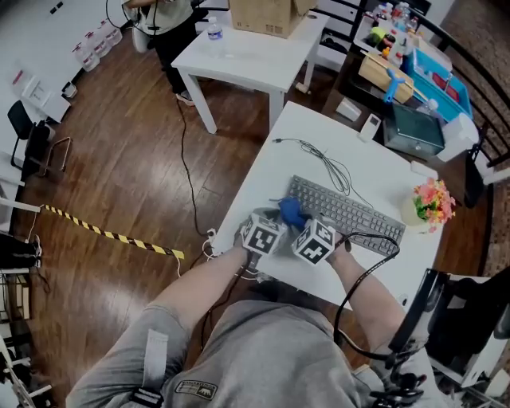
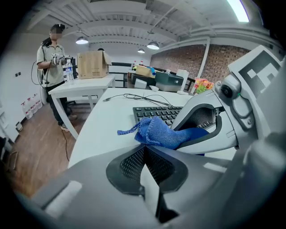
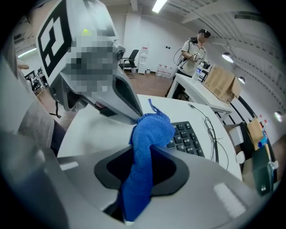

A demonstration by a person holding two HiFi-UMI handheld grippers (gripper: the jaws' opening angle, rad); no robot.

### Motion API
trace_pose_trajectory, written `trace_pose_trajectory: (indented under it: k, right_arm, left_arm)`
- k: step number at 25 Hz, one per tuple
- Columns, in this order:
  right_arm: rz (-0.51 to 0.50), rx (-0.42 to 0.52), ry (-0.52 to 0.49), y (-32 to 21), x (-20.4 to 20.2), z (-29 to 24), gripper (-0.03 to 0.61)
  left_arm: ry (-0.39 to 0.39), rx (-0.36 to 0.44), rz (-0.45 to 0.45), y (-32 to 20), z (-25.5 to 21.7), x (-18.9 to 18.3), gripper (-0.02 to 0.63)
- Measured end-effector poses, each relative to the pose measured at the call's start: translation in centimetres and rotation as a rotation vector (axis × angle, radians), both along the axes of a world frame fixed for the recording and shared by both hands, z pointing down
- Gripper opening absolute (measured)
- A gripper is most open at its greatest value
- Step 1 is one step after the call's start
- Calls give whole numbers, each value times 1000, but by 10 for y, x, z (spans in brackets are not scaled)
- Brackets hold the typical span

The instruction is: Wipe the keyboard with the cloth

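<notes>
**Gripped at the keyboard's end**

Clamped a blue cloth (image 3: 149, 134) between the jaws of the right gripper (image 3: 142, 154), bunched just over the left end of a dark keyboard (image 1: 351, 215). Held the left gripper (image 2: 144, 149) with jaws pressed together, tips right against the cloth; could not tell whether a fold was caught there.

Worked at a white table (image 1: 319, 135), with only a looping cable (image 1: 327, 163) beyond the keyboard and a bunch of flowers (image 1: 433, 201) past its right end. Stood over a dark wood floor (image 1: 127, 175) crossed by yellow-and-black tape (image 1: 111, 233). Shared the room with a second white table (image 1: 247, 56) bearing a cardboard box (image 1: 267, 16), a brick wall (image 2: 187, 60) and another person (image 2: 52, 58).

Lost both sets of jaw tips beneath the marker cubes in the head view. Left unclear whether cloth touched keys.
</notes>
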State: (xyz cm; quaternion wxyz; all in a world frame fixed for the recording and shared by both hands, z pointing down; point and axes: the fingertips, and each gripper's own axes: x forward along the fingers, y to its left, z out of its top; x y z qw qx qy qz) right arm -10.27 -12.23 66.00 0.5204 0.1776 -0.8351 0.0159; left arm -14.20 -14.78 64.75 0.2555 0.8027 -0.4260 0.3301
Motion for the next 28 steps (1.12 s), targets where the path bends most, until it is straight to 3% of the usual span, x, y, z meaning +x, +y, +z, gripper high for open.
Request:
trace_pose_trajectory:
  k: [5, 9, 21, 24, 28]
  right_arm:
    - [17, -14, 2, 28, 13, 6, 112]
    - [88, -5, 4, 37, 34, 2, 112]
    - [566, -38, 27, 97, 168, 12, 112]
    - [650, -45, 22, 107, 197, 13, 114]
    - [674, -44, -21, 113, 208, 16, 115]
  left_arm:
    - [-1, -17, 26, 30, 10, 11, -6]
    - [1, -1, 75, 38, 7, 29, -6]
    - [58, -19, 400, 84, 8, 162, -6]
    - [61, -25, 431, 93, 6, 190, -6]
    - [45, -46, 424, 101, 12, 212, -6]
